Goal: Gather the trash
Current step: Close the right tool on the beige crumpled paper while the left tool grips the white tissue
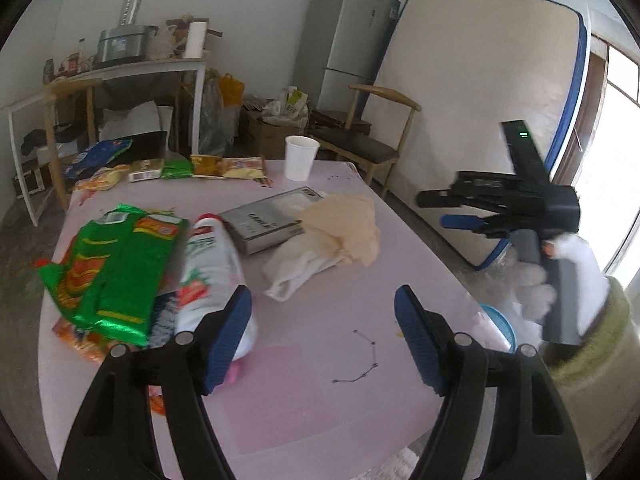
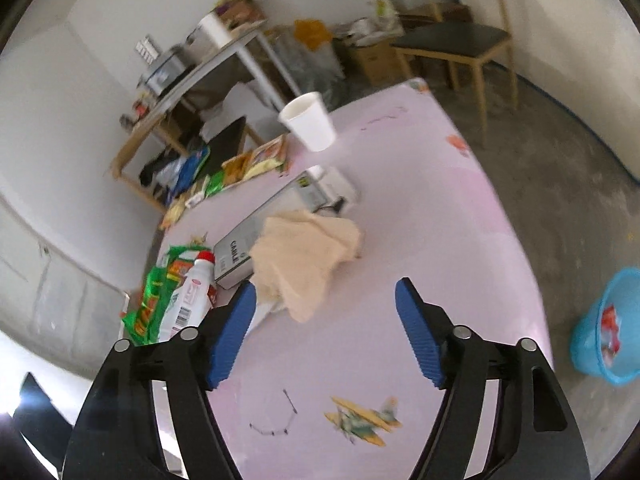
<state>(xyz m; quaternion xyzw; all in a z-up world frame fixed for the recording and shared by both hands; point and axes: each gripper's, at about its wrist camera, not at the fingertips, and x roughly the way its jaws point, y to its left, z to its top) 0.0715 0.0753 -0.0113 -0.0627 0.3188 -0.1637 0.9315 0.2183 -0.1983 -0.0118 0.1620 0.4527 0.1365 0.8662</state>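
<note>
blue bin holding red-white wrappers, paper cup upright

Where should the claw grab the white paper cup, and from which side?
Probably around the cup wall's middle, from the near side, where the table looks bare. It stands upright with its open mouth up and is wider at the rim, so a light squeeze there shouldn't slip off. Wrappers crowd its left.

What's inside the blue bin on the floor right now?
In the right wrist view the blue bin beside the table holds red and white scraps near the top, too blurred to identify. Its wall hides anything deeper.
</note>
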